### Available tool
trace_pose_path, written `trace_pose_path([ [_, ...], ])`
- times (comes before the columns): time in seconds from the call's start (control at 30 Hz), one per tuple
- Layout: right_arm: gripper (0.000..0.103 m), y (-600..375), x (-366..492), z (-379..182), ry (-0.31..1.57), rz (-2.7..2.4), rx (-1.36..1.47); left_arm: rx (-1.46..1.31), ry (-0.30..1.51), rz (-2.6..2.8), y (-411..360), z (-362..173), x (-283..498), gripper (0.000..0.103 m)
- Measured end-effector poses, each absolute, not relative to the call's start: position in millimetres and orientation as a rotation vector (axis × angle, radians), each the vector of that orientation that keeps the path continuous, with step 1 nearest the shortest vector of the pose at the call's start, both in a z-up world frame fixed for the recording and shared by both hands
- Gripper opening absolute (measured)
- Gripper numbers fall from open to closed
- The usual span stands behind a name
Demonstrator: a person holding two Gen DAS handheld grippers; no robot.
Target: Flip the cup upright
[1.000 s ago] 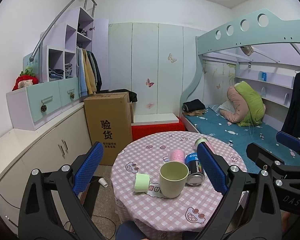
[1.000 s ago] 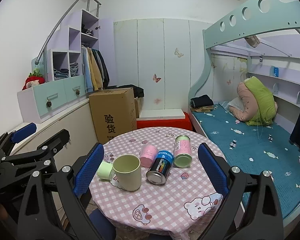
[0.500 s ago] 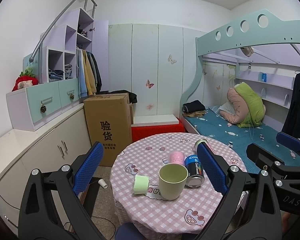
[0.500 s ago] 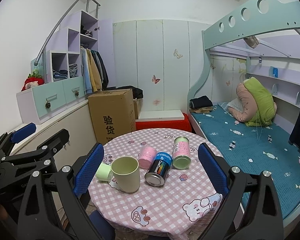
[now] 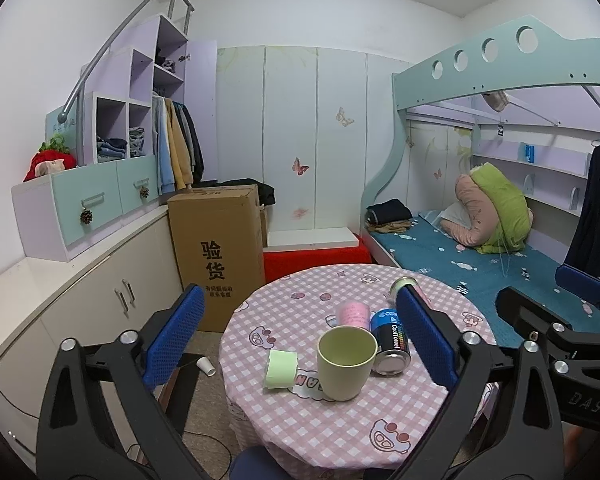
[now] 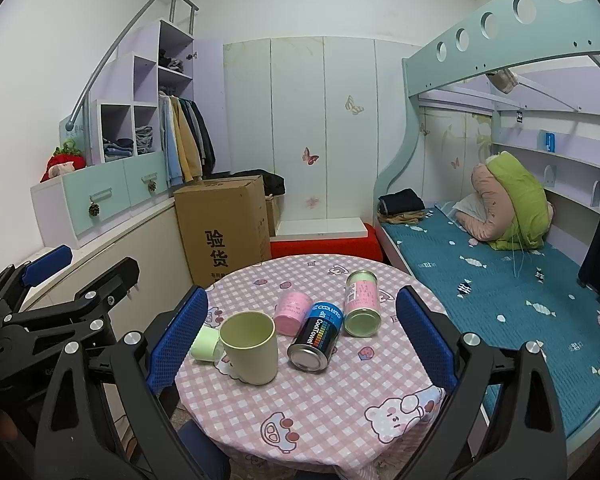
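Observation:
A pale green cup stands upright, mouth up, on the round table with a pink checked cloth; it also shows in the right wrist view. My left gripper is open and empty, held back from the table with the cup between its fingers in the view. My right gripper is open and empty, also back from the table. Each gripper shows at the edge of the other's view.
A small green roll lies left of the cup. A pink can, a dark blue can and a green-pink can lie on their sides behind it. A cardboard box, cabinets and a bunk bed surround the table.
Both grippers have drawn back and up a little from the table; the cup and cans look slightly smaller and lower. Nothing on the table has moved.

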State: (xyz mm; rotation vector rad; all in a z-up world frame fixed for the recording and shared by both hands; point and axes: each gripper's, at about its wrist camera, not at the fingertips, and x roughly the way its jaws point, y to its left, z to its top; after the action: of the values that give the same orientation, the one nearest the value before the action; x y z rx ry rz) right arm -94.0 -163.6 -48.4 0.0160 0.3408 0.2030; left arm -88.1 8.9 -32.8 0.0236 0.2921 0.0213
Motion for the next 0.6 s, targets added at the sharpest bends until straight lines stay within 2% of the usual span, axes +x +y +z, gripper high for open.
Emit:
trace_pose_path([
  [0.6, 0.092, -162.7, -92.7, -49.7, 0.340, 0.200, 0.017, 0.024, 0.282, 0.028, 12.0, -38.9, -83.4, 0.098],
])
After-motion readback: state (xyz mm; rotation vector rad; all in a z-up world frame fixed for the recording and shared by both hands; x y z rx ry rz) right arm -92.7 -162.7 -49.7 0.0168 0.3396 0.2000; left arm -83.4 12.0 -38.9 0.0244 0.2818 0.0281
